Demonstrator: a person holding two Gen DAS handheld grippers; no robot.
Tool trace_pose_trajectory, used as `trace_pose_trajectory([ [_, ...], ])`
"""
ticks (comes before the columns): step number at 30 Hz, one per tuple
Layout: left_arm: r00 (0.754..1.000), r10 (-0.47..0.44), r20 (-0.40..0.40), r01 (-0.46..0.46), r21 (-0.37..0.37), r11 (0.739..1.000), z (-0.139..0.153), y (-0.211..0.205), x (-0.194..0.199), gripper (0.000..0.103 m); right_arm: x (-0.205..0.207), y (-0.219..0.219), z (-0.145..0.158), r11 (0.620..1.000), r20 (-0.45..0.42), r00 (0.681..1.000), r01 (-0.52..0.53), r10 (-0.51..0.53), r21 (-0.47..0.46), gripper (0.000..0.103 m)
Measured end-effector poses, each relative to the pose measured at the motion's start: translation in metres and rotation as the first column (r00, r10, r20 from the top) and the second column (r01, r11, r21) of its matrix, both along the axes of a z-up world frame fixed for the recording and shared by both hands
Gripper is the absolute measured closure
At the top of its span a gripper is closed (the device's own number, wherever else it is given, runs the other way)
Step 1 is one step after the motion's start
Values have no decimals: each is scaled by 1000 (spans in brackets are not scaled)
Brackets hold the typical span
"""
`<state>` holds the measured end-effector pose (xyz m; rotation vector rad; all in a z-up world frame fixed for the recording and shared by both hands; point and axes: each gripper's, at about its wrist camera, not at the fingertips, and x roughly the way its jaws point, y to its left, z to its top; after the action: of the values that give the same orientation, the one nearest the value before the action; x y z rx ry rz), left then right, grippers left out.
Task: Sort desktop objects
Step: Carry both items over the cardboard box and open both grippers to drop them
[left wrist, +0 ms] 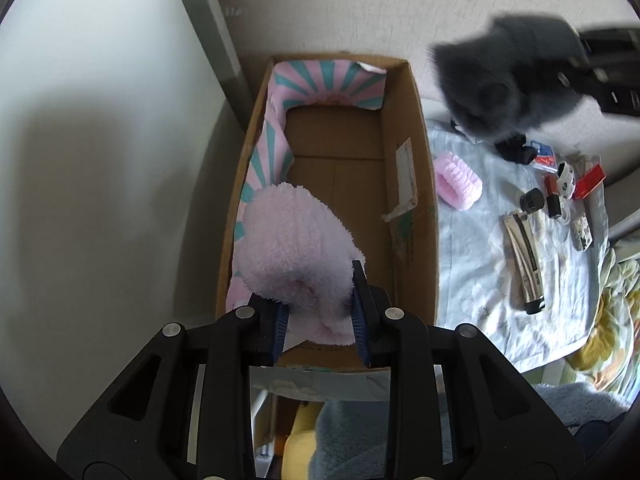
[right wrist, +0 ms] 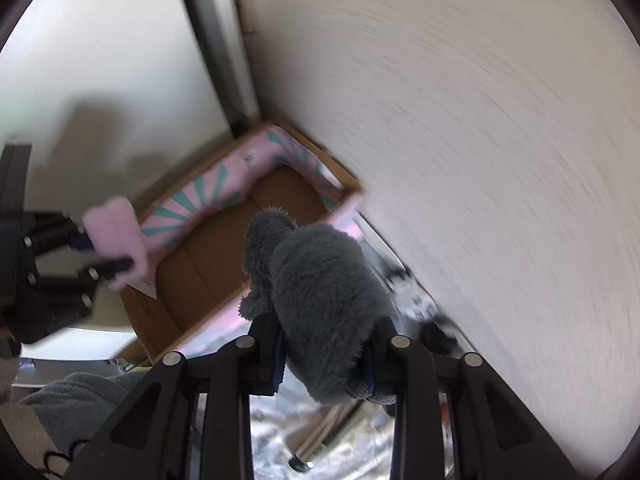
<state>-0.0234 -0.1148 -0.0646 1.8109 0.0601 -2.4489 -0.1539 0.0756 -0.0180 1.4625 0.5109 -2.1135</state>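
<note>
Over the cardboard box point(left wrist: 404, 184), a pink fluffy sock point(left wrist: 296, 252) is being pinched by the left hand-held gripper point(left wrist: 320, 316) and a grey fluffy sock point(right wrist: 320, 304) by the right hand-held gripper point(right wrist: 326, 364), the grey one risking being dropped outside the rim.

A pale wall point(left wrist: 400, 8) rises behind the scene, with a grey vertical frame point(left wrist: 208, 24) at its corner. A floral bedcover point(left wrist: 480, 272) spreads below, and rumpled yellow-patterned bedding point(left wrist: 608, 332) lies beside it.
</note>
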Motion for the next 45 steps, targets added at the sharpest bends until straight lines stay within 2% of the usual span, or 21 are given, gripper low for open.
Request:
trace_pose_trajectory([
  [7, 999, 20, 26, -21, 32, 999, -17, -7, -4, 79, -26, -65, -10, 990, 46, 991, -130, 127, 58, 76],
  [14, 998, 33, 57, -36, 54, 998, -35, -11, -7, 79, -37, -105, -38, 963, 96, 967, -245, 236, 110, 76],
  [19, 996, 37, 79, -42, 61, 997, -43, -15, -7, 79, -43, -117, -52, 947, 131, 952, -293, 276, 134, 76],
  [29, 996, 40, 81, -46, 67, 997, -47, -17, -10, 79, -49, -135, -50, 928, 136, 932, -352, 336, 122, 76],
  [39, 996, 61, 69, -67, 84, 994, -44, -22, -8, 77, -49, -147, -60, 924, 150, 930, -355, 335, 144, 75],
  [40, 996, 61, 66, -67, 87, 994, -44, -22, -8, 74, -49, -148, -61, 922, 148, 930, -358, 337, 149, 73],
  [41, 996, 56, 64, -62, 94, 994, -43, -21, -9, 64, -48, -149, -61, 921, 146, 929, -360, 340, 149, 72],
  [42, 997, 52, 59, -57, 100, 993, -41, -20, -10, 43, -48, -150, -61, 922, 140, 930, -359, 340, 145, 66],
  [43, 997, 51, 52, -55, 92, 994, -38, -18, -11, 27, -48, -150, -61, 924, 141, 930, -357, 339, 137, 57],
  [44, 998, 50, 42, -53, 75, 996, -36, -16, -11, 1, -49, -149, -61, 926, 148, 930, -356, 337, 126, 52],
  [45, 999, 46, 14, -47, 41, 998, -31, -13, -10, 0, -49, -148, -61, 929, 159, 930, -351, 331, 116, 39],
])
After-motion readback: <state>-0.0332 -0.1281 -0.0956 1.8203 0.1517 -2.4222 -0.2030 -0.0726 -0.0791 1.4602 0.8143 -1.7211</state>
